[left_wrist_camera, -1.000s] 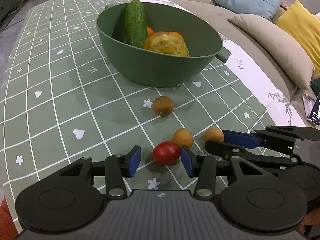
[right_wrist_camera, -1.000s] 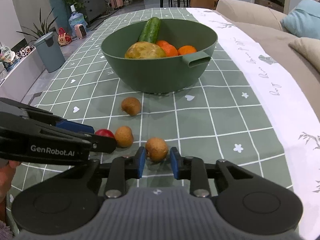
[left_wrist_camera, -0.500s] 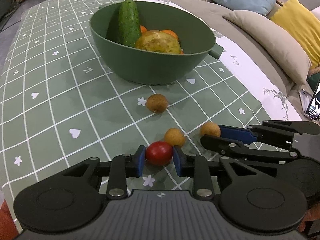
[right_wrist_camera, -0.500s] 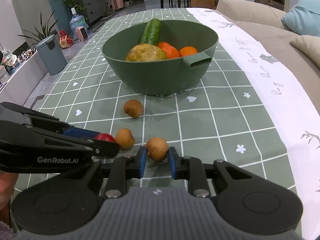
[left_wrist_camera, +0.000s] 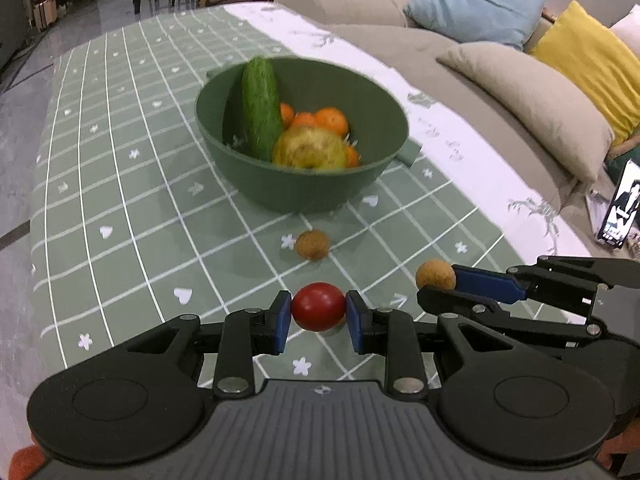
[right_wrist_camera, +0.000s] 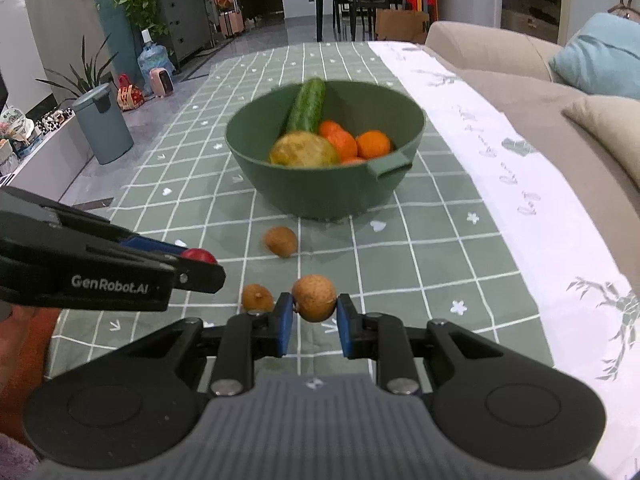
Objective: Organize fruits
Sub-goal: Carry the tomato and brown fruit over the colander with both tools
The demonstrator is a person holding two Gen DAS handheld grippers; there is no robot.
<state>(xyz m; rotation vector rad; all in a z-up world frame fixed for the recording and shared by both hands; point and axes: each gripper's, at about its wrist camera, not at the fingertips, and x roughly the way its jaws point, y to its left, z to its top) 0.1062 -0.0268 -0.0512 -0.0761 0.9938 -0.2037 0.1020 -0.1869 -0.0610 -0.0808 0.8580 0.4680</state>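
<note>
Green-checked desk (left_wrist_camera: 120, 208), fruit bowl (left_wrist_camera: 304, 184) mid.
L hand-held gripper (left_wrist_camera: 319, 316) clamps tomato (left_wrist_camera: 318, 306), R hand-held gripper (right_wrist_camera: 314, 314) clamps longan (right_wrist_camera: 314, 298), both lifted near bowl, prob. for dropping in.

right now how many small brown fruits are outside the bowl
3: one in the right hand-held gripper, one on the table beside it, one near the bowl.
</note>
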